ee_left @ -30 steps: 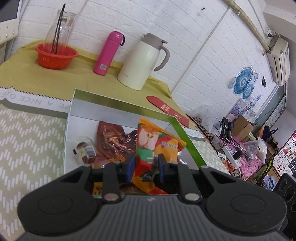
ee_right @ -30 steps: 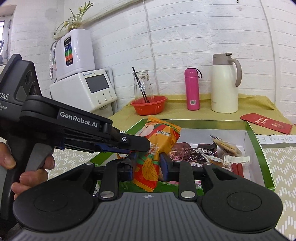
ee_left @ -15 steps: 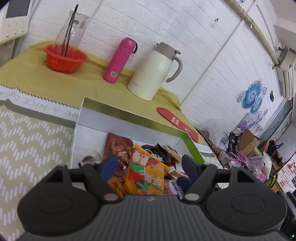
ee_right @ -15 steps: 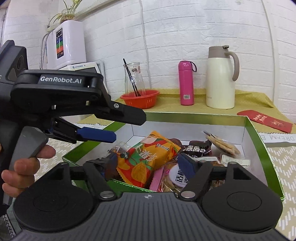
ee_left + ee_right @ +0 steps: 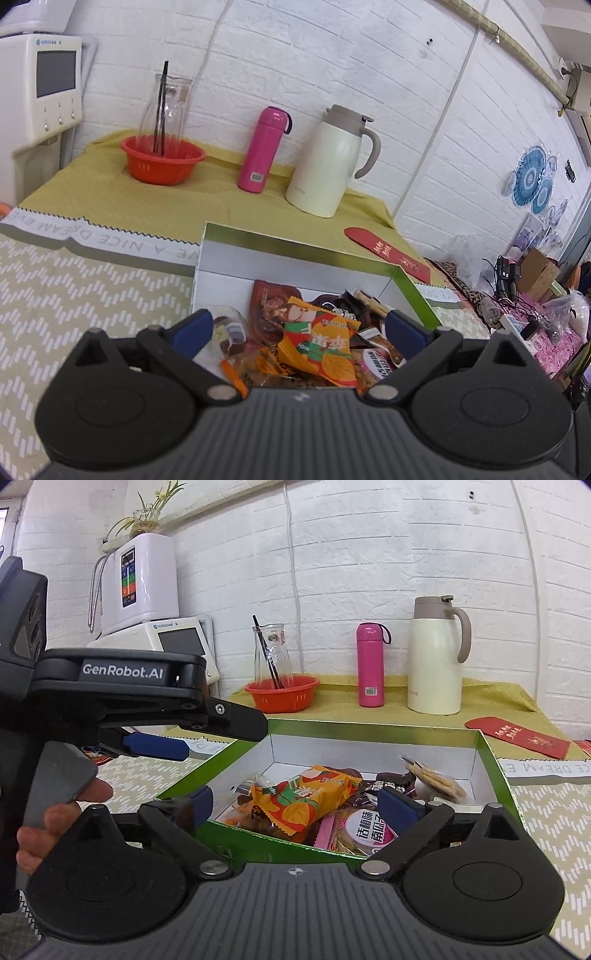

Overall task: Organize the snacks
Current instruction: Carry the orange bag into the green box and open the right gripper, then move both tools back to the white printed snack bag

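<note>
Looking along the left gripper (image 5: 297, 328), both blue pads stand wide apart over the green-rimmed box (image 5: 295, 245), holding nothing; the orange snack packet (image 5: 317, 345) lies loose on top of the other wrappers inside. From the right wrist view, the right gripper (image 5: 295, 805) is likewise spread and empty above the near wall of the box, with that packet resting between its pads but untouched. Judging the drop complete, the sensible move is lifting both tools straight up, so no pad snags a wrapper.
</note>
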A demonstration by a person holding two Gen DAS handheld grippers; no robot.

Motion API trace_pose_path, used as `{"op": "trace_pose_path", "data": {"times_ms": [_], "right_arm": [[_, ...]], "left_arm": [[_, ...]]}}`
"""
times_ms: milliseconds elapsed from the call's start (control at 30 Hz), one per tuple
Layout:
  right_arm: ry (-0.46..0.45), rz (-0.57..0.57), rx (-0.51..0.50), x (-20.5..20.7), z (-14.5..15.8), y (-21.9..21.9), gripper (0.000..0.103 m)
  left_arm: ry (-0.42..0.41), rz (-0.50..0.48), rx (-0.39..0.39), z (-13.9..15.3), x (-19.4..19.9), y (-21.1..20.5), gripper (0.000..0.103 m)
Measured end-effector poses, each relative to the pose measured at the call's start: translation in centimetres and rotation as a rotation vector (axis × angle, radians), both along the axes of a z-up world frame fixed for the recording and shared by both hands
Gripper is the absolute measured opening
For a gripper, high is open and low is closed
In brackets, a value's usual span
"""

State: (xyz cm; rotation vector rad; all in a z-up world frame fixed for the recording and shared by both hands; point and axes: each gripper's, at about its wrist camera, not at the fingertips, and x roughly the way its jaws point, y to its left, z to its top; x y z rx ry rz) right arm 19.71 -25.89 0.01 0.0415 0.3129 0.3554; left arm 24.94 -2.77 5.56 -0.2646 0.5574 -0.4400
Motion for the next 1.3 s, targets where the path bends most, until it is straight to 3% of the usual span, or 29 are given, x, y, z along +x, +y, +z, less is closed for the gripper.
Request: {"op": "trace_pose_path", "data": {"times_ms": [200,467,767,967,1300], "right_arm": [[-0.005,0.012,-0.014,-1.8,0.4,0.2,0.103],[0.03,0.04,-0.006,-4.8,0.4,0.6,0.103],[0.154,0.076,-0.054,-9.6,-2.6,0.6,0.103],[0.198,0.11,-0.066,-8.5,-3.2,2.0,0.103],[0.213,0.142,-0.138,-4.7,-4.0,5.3,0.103]], "left_arm": [[-0.016,-0.005,0.044,0.6,-2.4,0.1,0.098],[-0.007,-0.019,0.026,0.8,-6.2,1.4,0.098],[0.08,0.051,0.027,-2.9,-9.7,6.5,0.098],[0.209,0.015,-0.058,-6.1,-9.3,8.9,0.098],[0.155,-0.026,-0.018,-5.9,-9.2,9.4,0.097]]}}
